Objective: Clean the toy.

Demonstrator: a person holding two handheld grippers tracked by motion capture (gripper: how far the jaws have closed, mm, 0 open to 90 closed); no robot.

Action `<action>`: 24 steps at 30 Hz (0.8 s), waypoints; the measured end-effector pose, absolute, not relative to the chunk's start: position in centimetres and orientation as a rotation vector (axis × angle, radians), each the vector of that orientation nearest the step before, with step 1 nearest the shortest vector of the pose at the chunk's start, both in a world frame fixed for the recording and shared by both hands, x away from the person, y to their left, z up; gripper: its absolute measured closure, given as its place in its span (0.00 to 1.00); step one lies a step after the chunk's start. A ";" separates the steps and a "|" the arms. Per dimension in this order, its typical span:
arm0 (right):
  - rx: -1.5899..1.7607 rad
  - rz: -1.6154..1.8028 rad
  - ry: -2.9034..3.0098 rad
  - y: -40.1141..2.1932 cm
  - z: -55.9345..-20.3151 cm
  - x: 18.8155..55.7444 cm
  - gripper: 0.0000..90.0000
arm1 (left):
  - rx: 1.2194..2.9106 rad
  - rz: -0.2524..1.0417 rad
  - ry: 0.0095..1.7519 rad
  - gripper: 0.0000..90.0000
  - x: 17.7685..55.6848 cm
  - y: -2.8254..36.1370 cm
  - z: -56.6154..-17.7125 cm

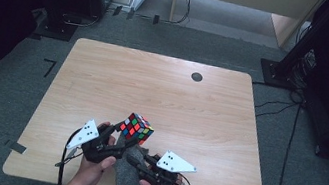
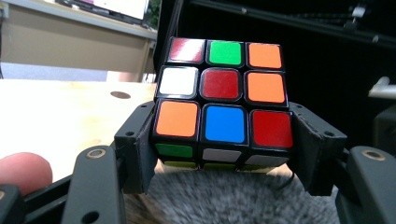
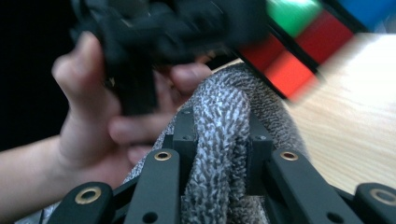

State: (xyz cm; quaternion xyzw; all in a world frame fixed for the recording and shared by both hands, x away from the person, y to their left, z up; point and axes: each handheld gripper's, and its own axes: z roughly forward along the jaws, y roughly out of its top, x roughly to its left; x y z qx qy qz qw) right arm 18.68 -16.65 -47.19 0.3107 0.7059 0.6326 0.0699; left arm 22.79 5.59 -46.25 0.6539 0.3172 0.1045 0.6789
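A scrambled puzzle cube [image 1: 136,128] with black edges is held above the near part of the wooden table [image 1: 162,92]. My left gripper [image 1: 117,138] is shut on it; in the left gripper view its jaws clamp the cube [image 2: 223,105] on both sides at the bottom layer. My right gripper [image 1: 138,160] is shut on a grey fuzzy cloth [image 1: 131,175], whose fold [image 3: 219,140] bunches between the jaws in the right gripper view. The cloth's top lies right under the cube [image 3: 299,51]. The cloth [image 2: 224,198] also lies below the cube in the left gripper view.
A small dark round hole [image 1: 197,76] sits in the table's far right part. Black stands and cables [image 1: 288,67] ring the table on the grey carpet. A light wooden desk [image 1: 249,0] stands beyond the far edge.
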 end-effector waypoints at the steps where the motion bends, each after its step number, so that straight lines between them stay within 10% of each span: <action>1: 0.944 1.904 2.103 -16.6 -47.1 18.6 0.82 | 1.472 0.237 0.710 0.38 22.7 5.3 -46.3; 24: 1.364 1.777 1.976 -19.0 -48.8 20.4 0.81 | 1.439 0.232 0.737 0.38 23.0 6.2 -46.0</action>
